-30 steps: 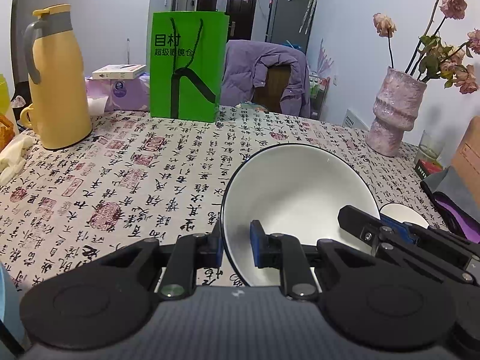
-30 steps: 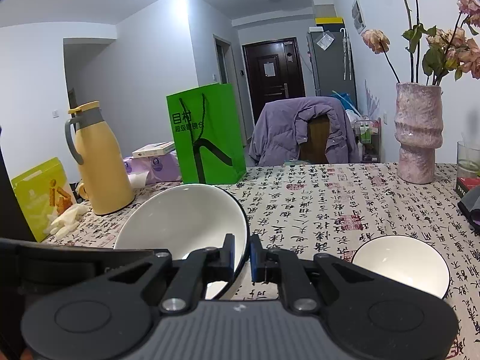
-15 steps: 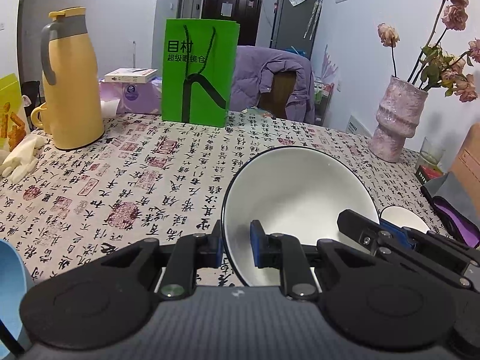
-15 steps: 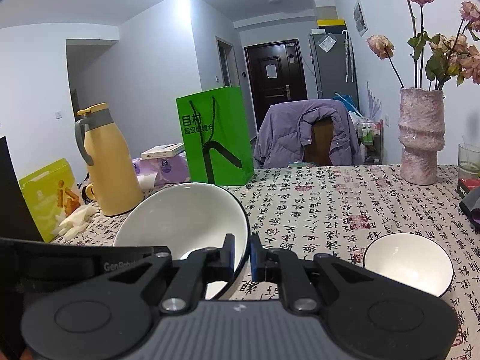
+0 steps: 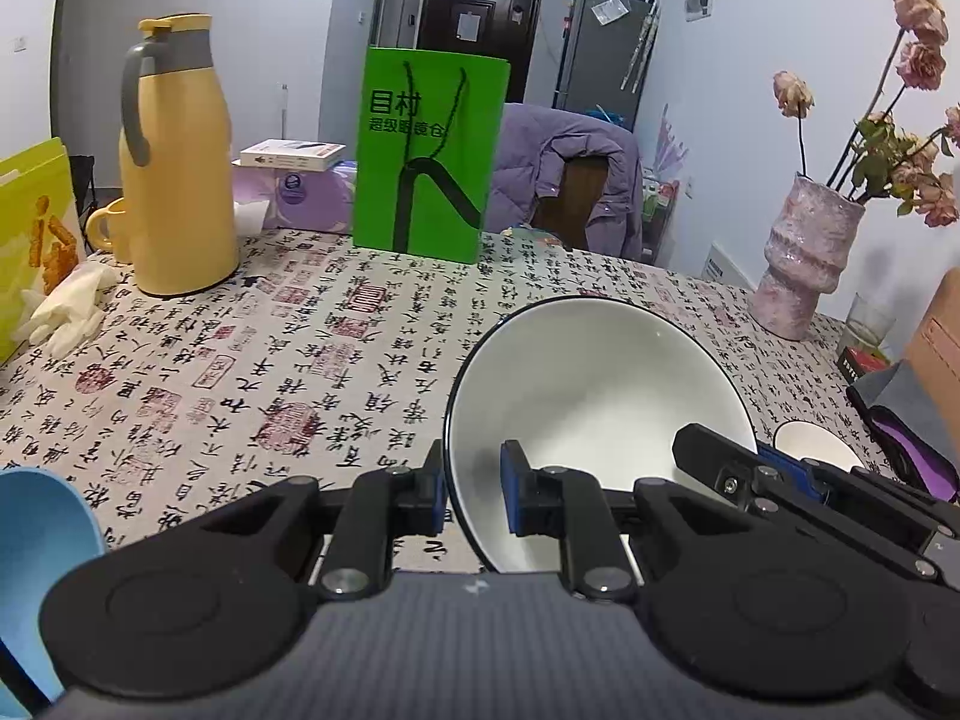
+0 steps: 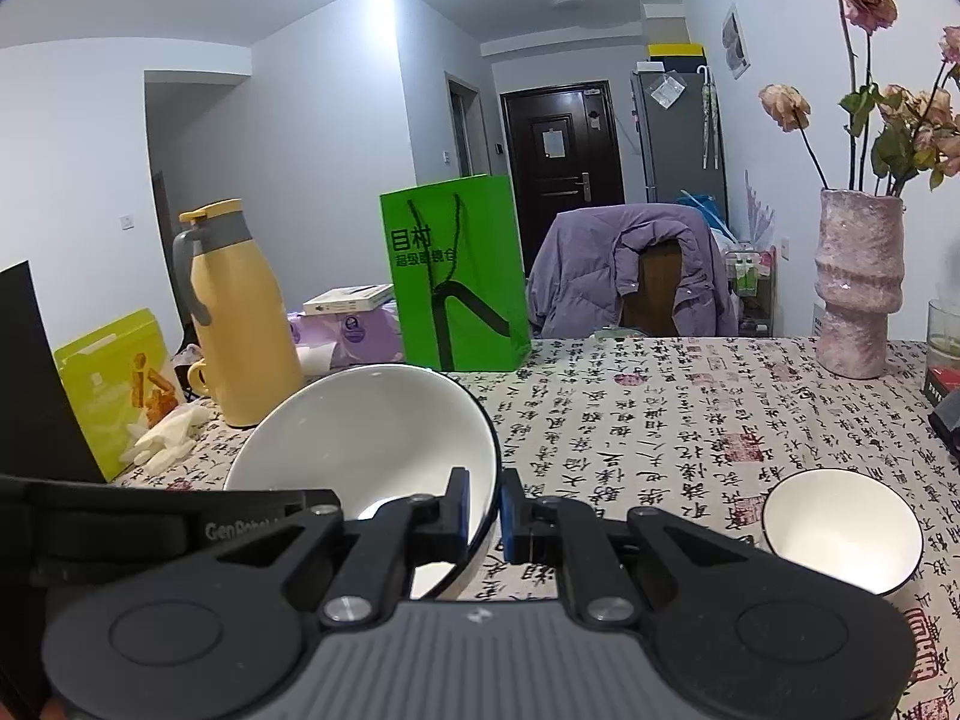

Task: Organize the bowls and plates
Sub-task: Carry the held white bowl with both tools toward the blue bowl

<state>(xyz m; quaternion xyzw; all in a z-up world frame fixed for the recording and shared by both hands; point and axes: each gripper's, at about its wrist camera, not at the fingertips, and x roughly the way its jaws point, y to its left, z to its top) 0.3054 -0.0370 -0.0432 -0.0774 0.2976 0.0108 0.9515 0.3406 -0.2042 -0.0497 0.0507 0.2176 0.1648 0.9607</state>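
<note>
Glazed ceramic, the large white bowl (image 5: 600,396) hangs tilted above the desk (image 5: 270,360), left tongs (image 5: 473,495) and right tongs (image 6: 483,507) each clamped on opposite rims: probably slick, brittle, best pinched there.

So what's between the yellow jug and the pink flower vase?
The green paper bag stands between the yellow jug and the pink vase, with a purple jacket on a chair behind; right wrist view.

Blue bowl (image 5: 36,576) cut by left edge; small white bowl (image 5: 816,447) half hidden behind right gripper (image 5: 780,471); large bowl's (image 5: 600,402) underside unseen.
</note>
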